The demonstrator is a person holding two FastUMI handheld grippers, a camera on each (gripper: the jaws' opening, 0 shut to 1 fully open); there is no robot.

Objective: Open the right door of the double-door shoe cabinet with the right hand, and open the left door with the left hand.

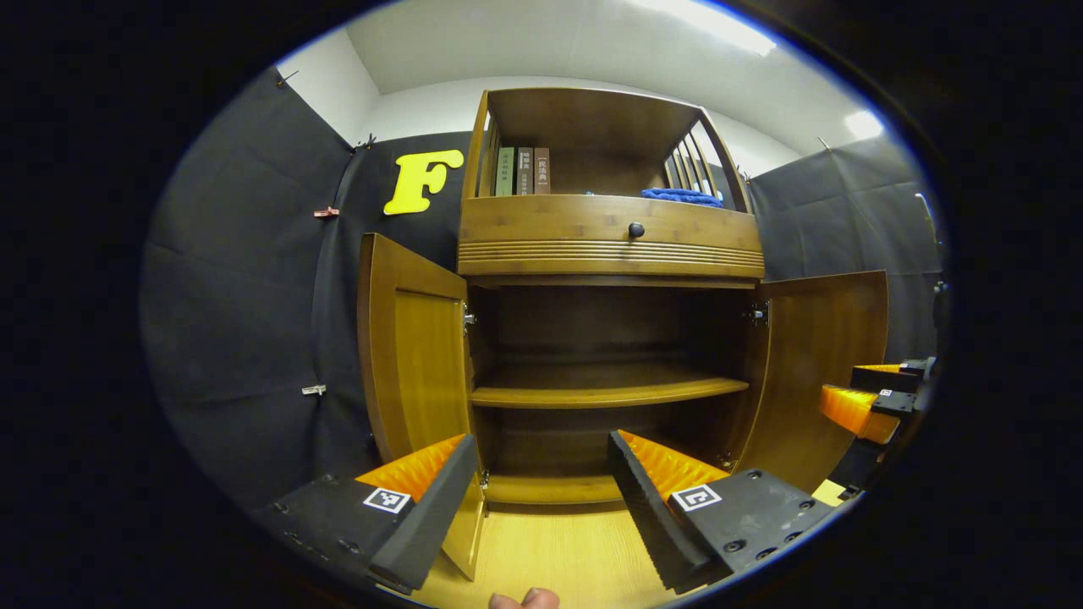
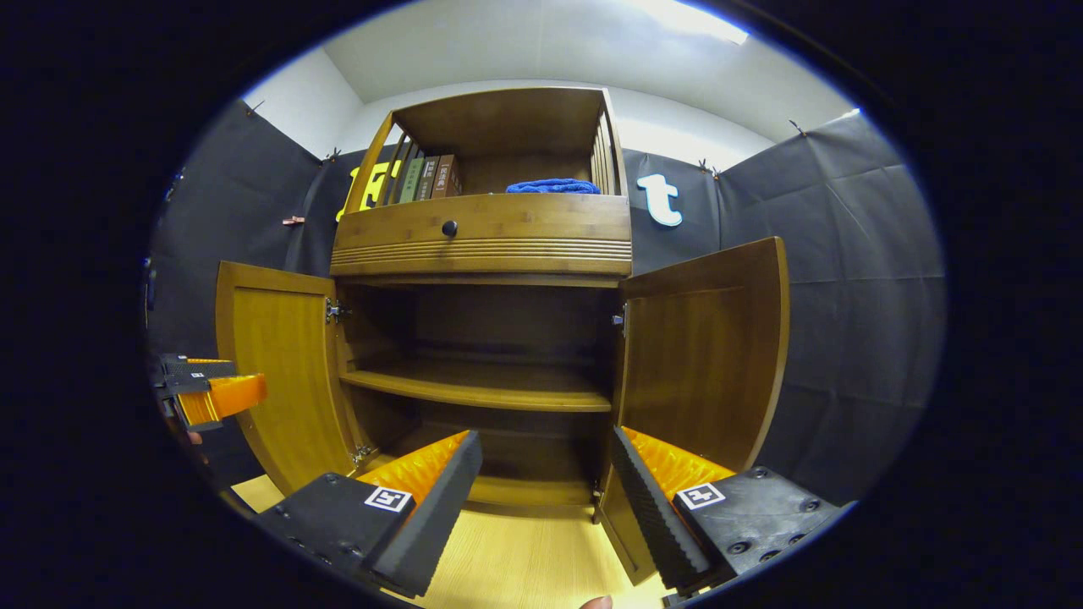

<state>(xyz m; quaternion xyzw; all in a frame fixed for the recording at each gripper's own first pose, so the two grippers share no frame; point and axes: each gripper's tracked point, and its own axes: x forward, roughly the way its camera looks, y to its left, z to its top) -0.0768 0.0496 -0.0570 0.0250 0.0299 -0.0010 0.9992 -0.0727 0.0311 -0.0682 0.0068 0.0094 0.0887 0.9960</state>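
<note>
The wooden shoe cabinet [image 1: 609,245] [image 2: 482,241] stands ahead with both lower doors swung wide. Its left door [image 1: 415,347] [image 2: 283,372] and right door [image 1: 825,364] [image 2: 702,347] hang outward on their hinges, baring an inner shelf [image 1: 605,391] [image 2: 478,387]. My left gripper [image 1: 541,499] is open in front of the cabinet's lower left, holding nothing. My right gripper [image 2: 546,499] is open before the lower right, also holding nothing. The right gripper [image 1: 876,397] appears at the far right of the left gripper view, and the left gripper [image 2: 207,389] at the far left of the right gripper view.
A drawer with a dark knob [image 1: 635,229] [image 2: 449,227] sits above the doors. The top shelf holds three books [image 1: 523,171] [image 2: 427,178] and a blue cloth [image 1: 681,196] [image 2: 552,185]. Light wooden floor [image 1: 558,558] lies below. Black cloth walls close in on both sides.
</note>
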